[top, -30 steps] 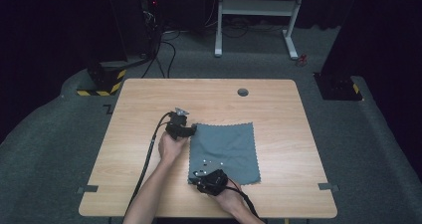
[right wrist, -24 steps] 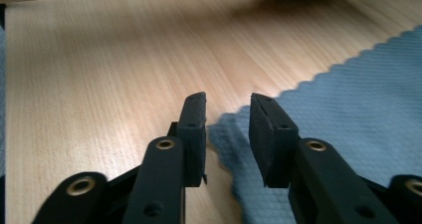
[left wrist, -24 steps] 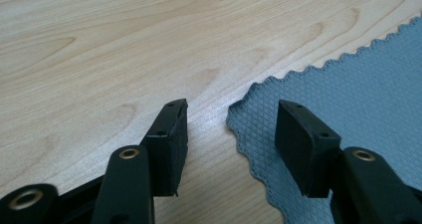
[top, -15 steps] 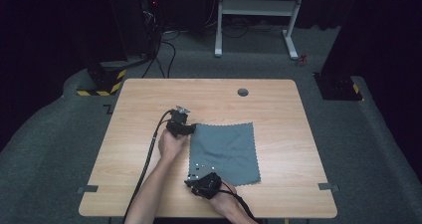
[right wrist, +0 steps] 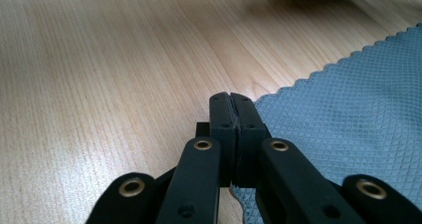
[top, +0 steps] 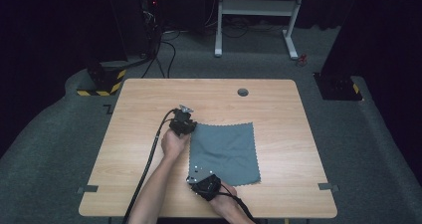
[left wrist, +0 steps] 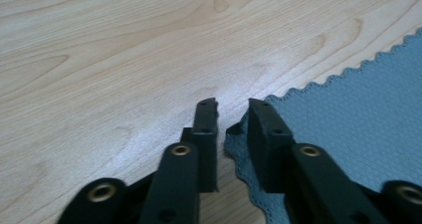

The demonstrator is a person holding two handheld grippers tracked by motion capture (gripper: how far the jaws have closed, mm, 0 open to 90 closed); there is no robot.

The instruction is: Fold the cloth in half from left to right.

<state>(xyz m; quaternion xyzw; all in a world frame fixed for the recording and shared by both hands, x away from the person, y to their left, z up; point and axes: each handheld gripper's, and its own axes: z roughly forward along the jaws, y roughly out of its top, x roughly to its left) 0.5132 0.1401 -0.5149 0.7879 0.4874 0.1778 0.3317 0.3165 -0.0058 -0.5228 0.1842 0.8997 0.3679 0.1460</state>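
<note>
A grey cloth point(top: 224, 149) with a zigzag edge lies flat on the wooden table point(top: 149, 104). My left gripper point(top: 189, 126) is at the cloth's far left corner. In the left gripper view its jaws point(left wrist: 228, 107) have just been closing but still stand a little apart, with the bunched cloth point(left wrist: 358, 109) corner against the right jaw. My right gripper point(top: 195, 170) is at the near left corner. Its jaws point(right wrist: 231, 99) have just closed tight, and the cloth point(right wrist: 348, 99) edge runs in between them.
A round cable hole point(top: 243, 92) sits near the table's far edge. Bare wood lies left of the cloth and behind it. Each gripper's cable trails back over the near edge. A white desk frame point(top: 259, 15) stands on the floor beyond.
Both hands stay at the cloth's left corners. The right gripper has shifted slightly to the left and toward the near edge.
</note>
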